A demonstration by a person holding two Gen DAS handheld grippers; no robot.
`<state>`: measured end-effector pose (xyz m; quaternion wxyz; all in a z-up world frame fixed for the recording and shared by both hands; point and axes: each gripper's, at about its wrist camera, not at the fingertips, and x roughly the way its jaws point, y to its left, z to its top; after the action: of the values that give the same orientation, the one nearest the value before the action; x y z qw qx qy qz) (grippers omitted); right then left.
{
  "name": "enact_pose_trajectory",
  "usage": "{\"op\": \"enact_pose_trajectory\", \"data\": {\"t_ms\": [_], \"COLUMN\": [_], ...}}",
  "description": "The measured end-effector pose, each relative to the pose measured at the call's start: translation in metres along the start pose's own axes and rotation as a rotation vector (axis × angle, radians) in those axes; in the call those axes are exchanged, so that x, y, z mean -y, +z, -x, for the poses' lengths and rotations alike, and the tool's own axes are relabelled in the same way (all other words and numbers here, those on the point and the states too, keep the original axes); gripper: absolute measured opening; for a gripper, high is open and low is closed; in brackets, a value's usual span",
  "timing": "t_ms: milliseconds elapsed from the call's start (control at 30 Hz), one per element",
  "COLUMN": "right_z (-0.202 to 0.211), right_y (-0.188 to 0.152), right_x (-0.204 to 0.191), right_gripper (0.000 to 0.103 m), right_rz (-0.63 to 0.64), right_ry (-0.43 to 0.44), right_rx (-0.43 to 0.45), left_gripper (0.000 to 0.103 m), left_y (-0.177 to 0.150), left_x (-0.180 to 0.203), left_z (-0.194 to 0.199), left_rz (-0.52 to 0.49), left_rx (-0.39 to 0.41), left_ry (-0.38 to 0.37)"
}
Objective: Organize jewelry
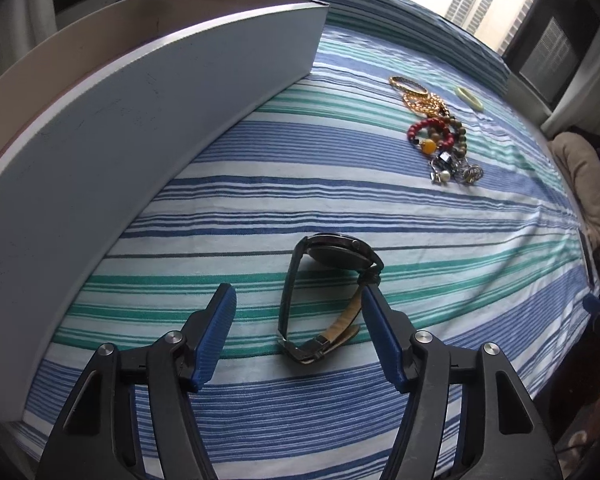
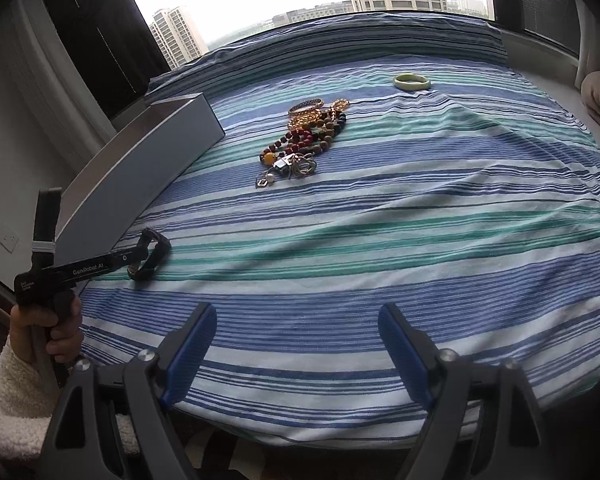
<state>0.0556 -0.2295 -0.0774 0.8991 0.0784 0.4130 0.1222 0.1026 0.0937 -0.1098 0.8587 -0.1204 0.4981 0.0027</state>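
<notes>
Bedding in blue, teal and white stripes (image 1: 340,208) covered the whole work surface, with a long grey box (image 1: 148,120) lying along its left edge, open at the top. Far across the cloth, a heap of beaded bracelets and chains (image 1: 440,136) sat well apart from the near edge, and a pale green bangle (image 2: 412,81) lay alone just beyond it.

Nearer, a dark watch (image 1: 328,292) rested on its side on the sheet, standing on its looped strap, case toward the far end and clasp toward the near end, so its long axis ran near-to-far, roughly along the line the left gripper (image 1: 298,336) pointed. The watch sat between that gripper's blue pads, which stood apart; the right-hand pad (image 1: 380,336) looked to touch or nearly touch the strap, the left pad (image 1: 216,332) was clear of it. Nothing was clamped.

The right gripper (image 2: 296,352) also stood open with nothing in it, over bare cloth at the near edge, well away from the watch. So the left hand (image 2: 48,328) was plainly the nearer one, and the box lay just to the watch's left, seemingly the place it would need to go
</notes>
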Motion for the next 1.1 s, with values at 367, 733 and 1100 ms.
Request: {"op": "enact_pose_trajectory", "data": {"t_ms": [367, 733, 1100], "right_z": [-0.117, -0.172, -0.056], "right_y": [0.119, 0.139, 0.164], "right_x": [0.002, 0.000, -0.031], "right_gripper": [0.084, 0.023, 0.022], "right_rz": [0.246, 0.276, 0.210], "right_ry": [0.106, 0.068, 0.215], "right_rx": [-0.131, -0.186, -0.082], "left_gripper": [0.022, 0.003, 0.002], "left_y": [0.001, 0.004, 0.016], "left_x": [0.013, 0.004, 0.001], "left_z": [-0.020, -0.020, 0.062], "left_rz": [-0.077, -0.035, 0.050], "left_rx": [-0.038, -0.020, 0.069], "left_ry": [0.061, 0.054, -0.046]}}
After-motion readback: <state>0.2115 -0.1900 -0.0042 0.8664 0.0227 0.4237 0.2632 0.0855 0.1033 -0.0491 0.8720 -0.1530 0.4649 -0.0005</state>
